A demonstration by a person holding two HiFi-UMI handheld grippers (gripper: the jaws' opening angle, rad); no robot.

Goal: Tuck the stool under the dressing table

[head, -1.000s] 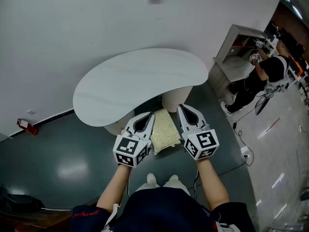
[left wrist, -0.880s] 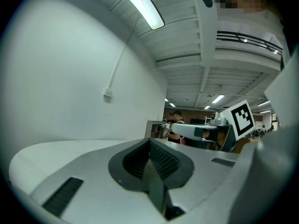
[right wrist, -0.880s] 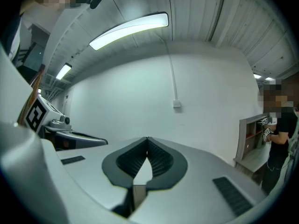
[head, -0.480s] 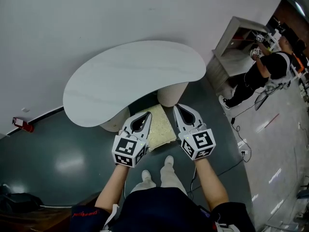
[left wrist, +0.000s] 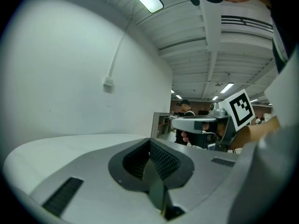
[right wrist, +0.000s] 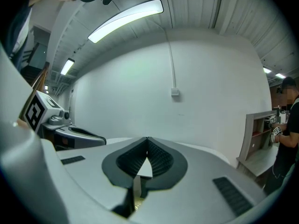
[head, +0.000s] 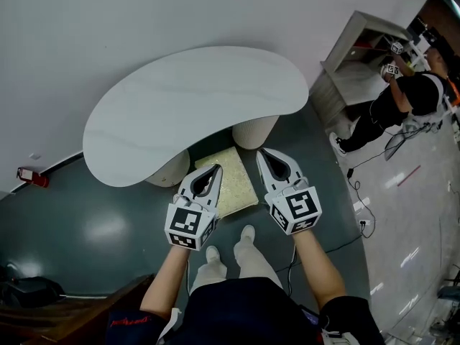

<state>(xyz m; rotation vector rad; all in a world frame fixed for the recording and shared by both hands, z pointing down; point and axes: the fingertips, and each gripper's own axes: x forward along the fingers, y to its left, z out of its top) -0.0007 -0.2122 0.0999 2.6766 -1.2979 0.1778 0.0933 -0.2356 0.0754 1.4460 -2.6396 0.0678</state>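
Between the shut, empty left claw (head: 215,167) and right claw (head: 261,152), the stool (head: 231,183) is judged to need pushing under the desk (head: 180,106).

White wall (head: 144,20), one small wall box (right wrist: 174,92) fitted. Dark glossy floor (head: 86,228). Grey shelf unit (head: 345,85) at right. Ceiling strip light (right wrist: 126,18) lit.
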